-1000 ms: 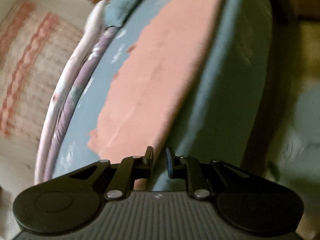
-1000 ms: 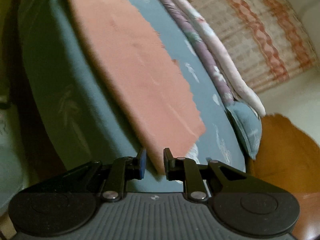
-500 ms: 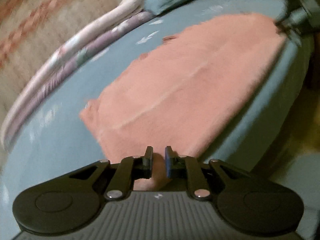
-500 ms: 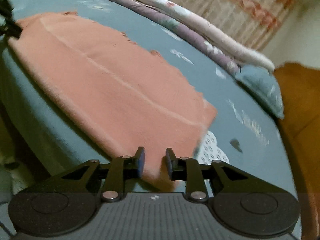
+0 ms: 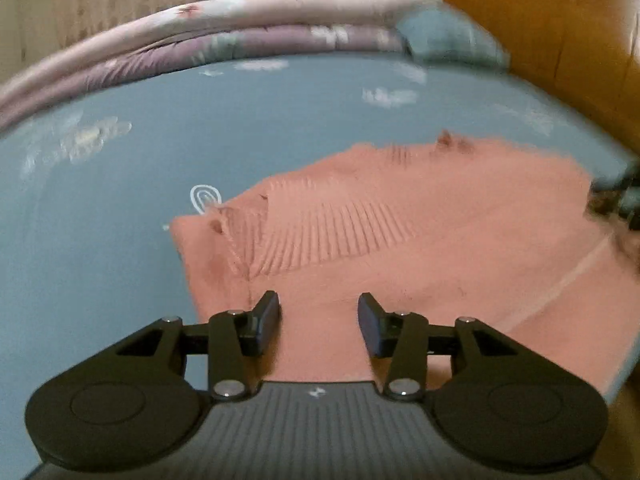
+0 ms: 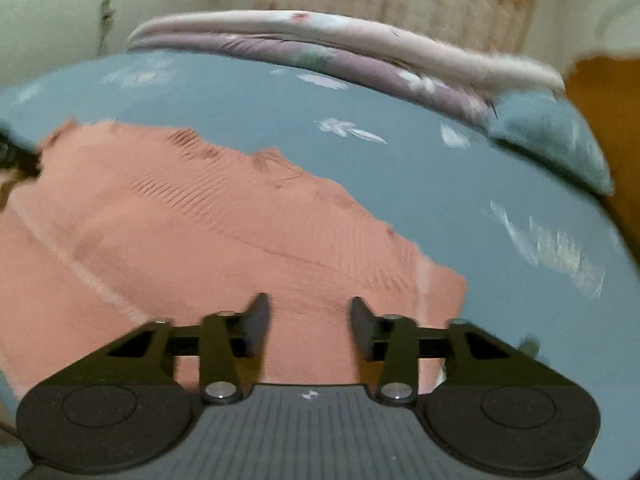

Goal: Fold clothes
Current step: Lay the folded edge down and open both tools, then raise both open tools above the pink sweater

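A salmon-pink knitted garment [image 5: 420, 248] lies spread flat on a blue-grey bed sheet [image 5: 120, 240]; it also shows in the right wrist view [image 6: 180, 240]. My left gripper [image 5: 318, 312] is open, its jaws apart just above the garment's near edge close to its left corner. My right gripper [image 6: 306, 316] is open, jaws apart over the garment's near edge close to its right corner. Neither holds cloth. The other gripper shows dimly at each view's side edge.
A folded pink and purple quilt [image 5: 224, 36] lies along the far side of the bed, also in the right wrist view [image 6: 340, 52]. A blue pillow [image 6: 556, 136] sits by a wooden headboard [image 5: 540, 40]. A patterned curtain hangs behind.
Both grippers were shut on the garment's edge and swung it down onto the bed. Now both have opened and let go, and the garment lies flat.
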Tool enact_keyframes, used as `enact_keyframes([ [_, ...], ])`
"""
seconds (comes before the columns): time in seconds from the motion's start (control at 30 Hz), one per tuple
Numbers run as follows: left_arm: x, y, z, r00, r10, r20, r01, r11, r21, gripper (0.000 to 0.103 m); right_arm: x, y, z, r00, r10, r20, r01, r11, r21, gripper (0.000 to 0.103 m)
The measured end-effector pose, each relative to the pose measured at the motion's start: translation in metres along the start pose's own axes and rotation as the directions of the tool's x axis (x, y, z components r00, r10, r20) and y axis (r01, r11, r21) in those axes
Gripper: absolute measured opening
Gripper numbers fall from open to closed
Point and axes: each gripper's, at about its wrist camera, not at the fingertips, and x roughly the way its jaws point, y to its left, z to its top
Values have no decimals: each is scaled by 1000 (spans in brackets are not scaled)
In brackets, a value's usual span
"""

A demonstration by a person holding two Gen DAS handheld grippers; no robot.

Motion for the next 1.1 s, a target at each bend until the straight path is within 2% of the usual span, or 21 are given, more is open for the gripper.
enact_keyframes([
  [0.1, -3, 5, 20, 999, 18, -29, -19, 999, -40, 45, -2, -22, 5, 999, 27, -41, -22, 993, 120, 61],
  [0.17, -2, 0, 39, 998, 64, -14, -65, 997, -31, 51, -4, -18, 13, 999, -4, -48, 9, 995, 100, 61],
  [0.23, 4, 3, 50, 997, 81, -20, -82, 995, -58, 56, -2, -16, 25, 999, -11, -48, 17, 993, 120, 61],
  [0.33, 23, 20, 60, 990, 113, -81, -124, 981, -148, 56, 4, -16, 38, 999, 22, -46, -14, 985, 174, 61],
  [0.4, 36, 32, 56, 984, 133, -120, -154, 970, -189, 56, 9, -16, 41, 997, 35, -63, -22, 982, 188, 61],
  [0.47, 39, 42, 49, 987, 117, -112, -141, 962, -234, 58, 14, -16, 41, 994, 62, -92, -41, 976, 212, 61],
  [0.5, 38, 44, 49, 987, 118, -113, -142, 961, -237, 58, 16, -15, 42, 992, 66, -104, -42, 976, 215, 61],
  [0.63, 34, 36, 65, 968, 214, -131, -239, 945, -223, 54, 13, -12, 49, 990, 60, -128, -32, 977, 210, 64],
  [0.7, 21, 28, 73, 972, 219, -89, -234, 948, -215, 54, 10, -13, 53, 990, 72, -118, -44, 974, 221, 68],
  [0.8, 13, 8, 81, 994, 109, -34, -113, 968, -225, 61, 10, -10, 57, 990, 77, -121, -50, 975, 215, 69],
  [0.83, 15, -1, 83, 998, 61, -29, -65, 975, -211, 62, 12, -9, 57, 989, 76, -127, -48, 977, 209, 69],
  [0.87, 21, -6, 83, 999, 42, -33, -48, 978, -204, 63, 15, -8, 57, 988, 74, -135, -46, 978, 205, 69],
  [0.97, 43, -17, 82, 998, 21, -56, -32, 981, -189, 63, 24, -6, 53, 983, 81, -167, -45, 977, 208, 70],
  [1.03, 58, -25, 82, 997, 7, -72, -20, 984, -180, 64, 26, -3, 49, 982, 77, -175, -41, 978, 203, 77],
  [1.1, 82, -14, 81, 986, 85, -140, -114, 971, -209, 62, 27, -1, 44, 981, 75, -178, -40, 980, 195, 84],
])
